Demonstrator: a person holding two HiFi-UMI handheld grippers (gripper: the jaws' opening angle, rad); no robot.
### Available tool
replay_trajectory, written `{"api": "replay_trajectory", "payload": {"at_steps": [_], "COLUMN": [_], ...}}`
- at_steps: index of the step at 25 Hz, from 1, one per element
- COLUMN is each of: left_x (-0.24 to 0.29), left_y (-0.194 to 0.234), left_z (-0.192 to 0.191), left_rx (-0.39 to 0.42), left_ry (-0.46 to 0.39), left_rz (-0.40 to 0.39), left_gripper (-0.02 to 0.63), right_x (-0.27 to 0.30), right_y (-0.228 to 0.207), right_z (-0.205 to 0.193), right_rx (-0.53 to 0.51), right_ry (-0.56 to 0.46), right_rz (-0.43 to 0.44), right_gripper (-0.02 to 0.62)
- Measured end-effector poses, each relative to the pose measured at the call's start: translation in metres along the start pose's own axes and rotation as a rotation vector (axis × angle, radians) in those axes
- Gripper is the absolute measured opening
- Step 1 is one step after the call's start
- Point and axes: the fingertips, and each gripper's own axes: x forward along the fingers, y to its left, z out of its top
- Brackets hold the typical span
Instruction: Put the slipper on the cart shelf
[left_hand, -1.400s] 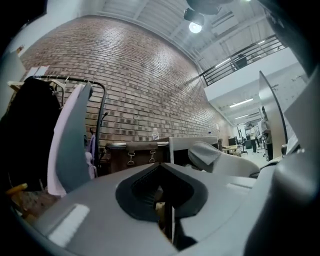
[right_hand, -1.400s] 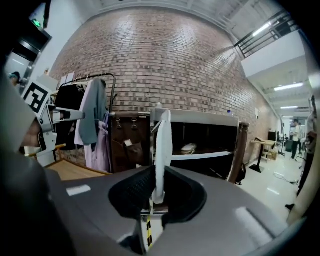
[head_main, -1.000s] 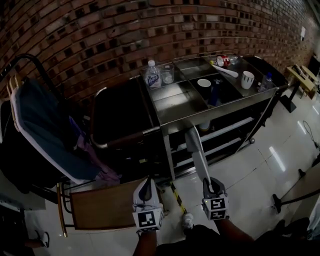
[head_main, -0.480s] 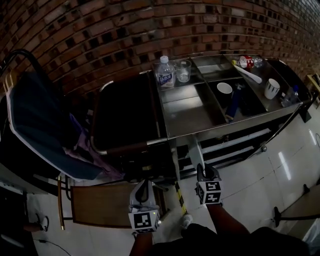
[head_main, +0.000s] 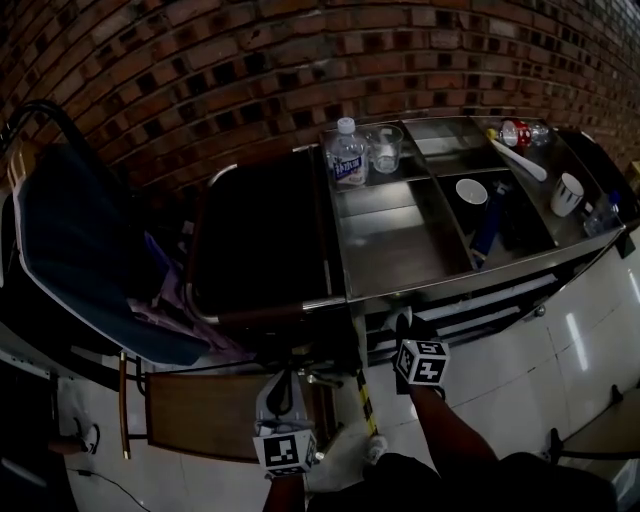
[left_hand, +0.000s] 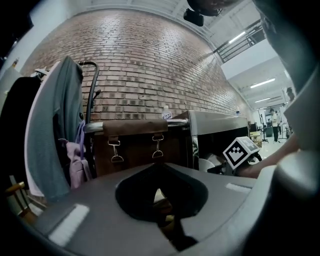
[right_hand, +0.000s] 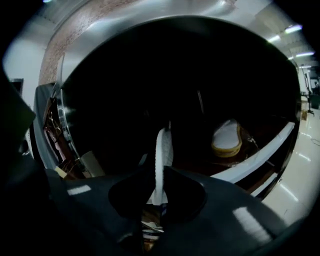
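Observation:
A white slipper (right_hand: 162, 150) stands on edge between the jaws of my right gripper (right_hand: 158, 194), which is shut on it. It points into the dark shelf opening under the steel cart's top (head_main: 400, 245). A second pale slipper (right_hand: 227, 138) lies on that shelf to the right. In the head view my right gripper (head_main: 408, 335) reaches under the cart's front edge, and the held slipper is mostly hidden there. My left gripper (head_main: 283, 400) hangs low over the floor, left of the right one. Its jaws (left_hand: 159, 196) stand together with nothing between them.
On the cart's top trays stand a water bottle (head_main: 346, 155), a glass (head_main: 386, 148), a bowl (head_main: 471, 191) and a white cup (head_main: 567, 193). A dark bag (head_main: 255, 240) hangs at the cart's left end. Left of it are hanging clothes (head_main: 80, 260) and a brown panel (head_main: 215, 415).
My right gripper has moved forward with the slipper, from out over the floor to under the cart's top. The slipper has gone from plain sight in the head view. The left gripper stays low.

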Motion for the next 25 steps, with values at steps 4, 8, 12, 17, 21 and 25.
{"api": "replay_trajectory", "payload": {"at_steps": [4, 8, 12, 17, 21, 25], "left_x": [0.003, 0.003, 0.002, 0.000, -0.002, -0.007], "left_y": [0.002, -0.002, -0.003, -0.003, -0.004, -0.005], "left_z": [-0.002, -0.001, 0.001, 0.001, 0.000, -0.004], "left_rx": [-0.005, 0.011, 0.013, 0.007, 0.001, -0.008], "left_ry": [-0.011, -0.002, -0.003, -0.003, -0.004, 0.000], "left_rz": [0.017, 0.013, 0.011, 0.009, 0.003, -0.001], "left_gripper": [0.015, 0.015, 0.015, 0.015, 0.015, 0.015], "right_x": [0.010, 0.019, 0.024, 0.028, 0.033, 0.037], "right_y": [-0.010, -0.017, -0.015, -0.022, -0.030, -0.033], "right_z": [-0.001, -0.009, -0.001, -0.003, -0.013, -0.014], "right_rx": [0.019, -0.003, -0.157, -0.346, -0.405, -0.451], "right_ry": [0.012, 0.042, 0.043, 0.072, 0.078, 0.076], "right_rz": [-0.012, -0.024, -0.082, -0.182, -0.215, -0.216], "right_gripper": [0.054, 0.078, 0.108, 0.198, 0.209, 0.201]}}
